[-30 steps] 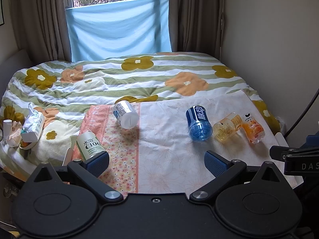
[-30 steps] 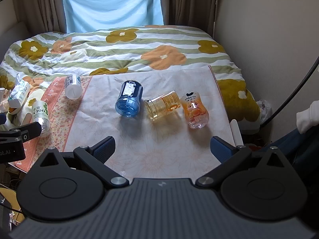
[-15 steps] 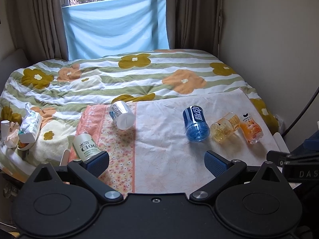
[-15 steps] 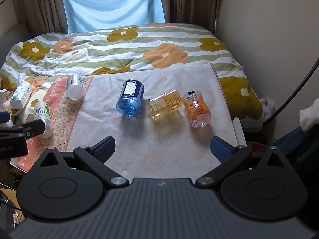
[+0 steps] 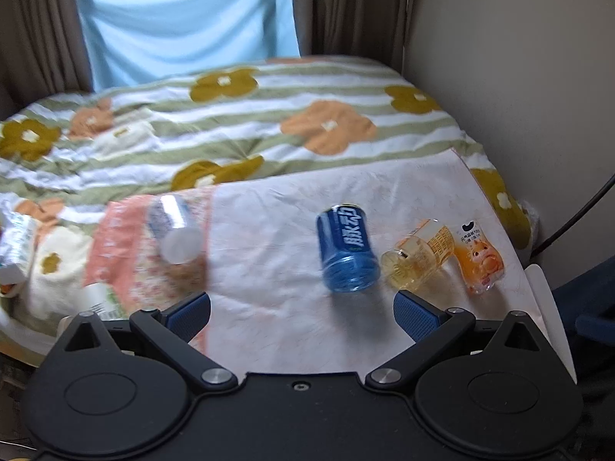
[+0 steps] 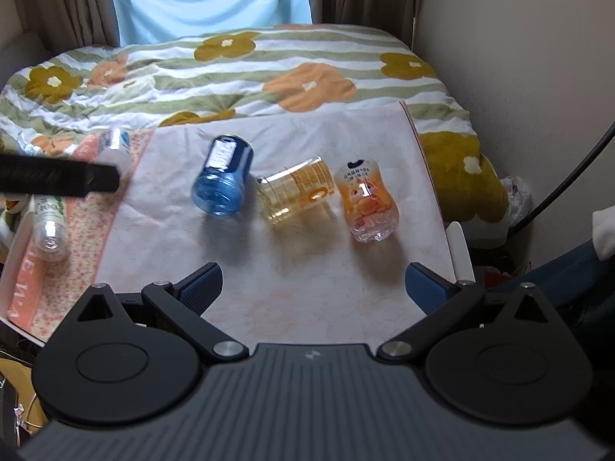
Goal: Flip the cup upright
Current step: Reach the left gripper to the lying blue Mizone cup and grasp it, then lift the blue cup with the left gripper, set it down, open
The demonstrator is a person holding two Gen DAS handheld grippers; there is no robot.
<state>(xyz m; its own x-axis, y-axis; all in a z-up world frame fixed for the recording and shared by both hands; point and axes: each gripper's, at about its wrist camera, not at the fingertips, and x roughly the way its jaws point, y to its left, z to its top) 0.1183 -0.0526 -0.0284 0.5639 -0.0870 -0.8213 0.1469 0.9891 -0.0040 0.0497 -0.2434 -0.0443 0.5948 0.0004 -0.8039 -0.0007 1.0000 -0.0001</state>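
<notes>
Several cut-bottle cups lie on their sides on a pale cloth (image 5: 269, 269) (image 6: 307, 276) on the bed. A blue cup (image 5: 347, 243) (image 6: 225, 180), a yellow cup (image 5: 419, 254) (image 6: 296, 190) and an orange cup (image 5: 478, 255) (image 6: 365, 199) lie in a row. My left gripper (image 5: 301, 307) is open and empty, just short of the blue cup. My right gripper (image 6: 313, 286) is open and empty, near the yellow and orange cups. The left gripper (image 6: 57, 180) shows as a dark bar in the right wrist view.
A white cup (image 5: 175, 226) (image 6: 115, 146) and a green-labelled cup (image 5: 103, 299) (image 6: 48, 219) lie on the floral strip at left. A flowered quilt (image 5: 230, 123) covers the bed behind. A wall (image 5: 519, 77) stands at right, curtains (image 5: 184, 19) at the back.
Both grippers have moved forward and lower toward the cups. The left gripper has swung right, toward the blue cup. Both stay open.
</notes>
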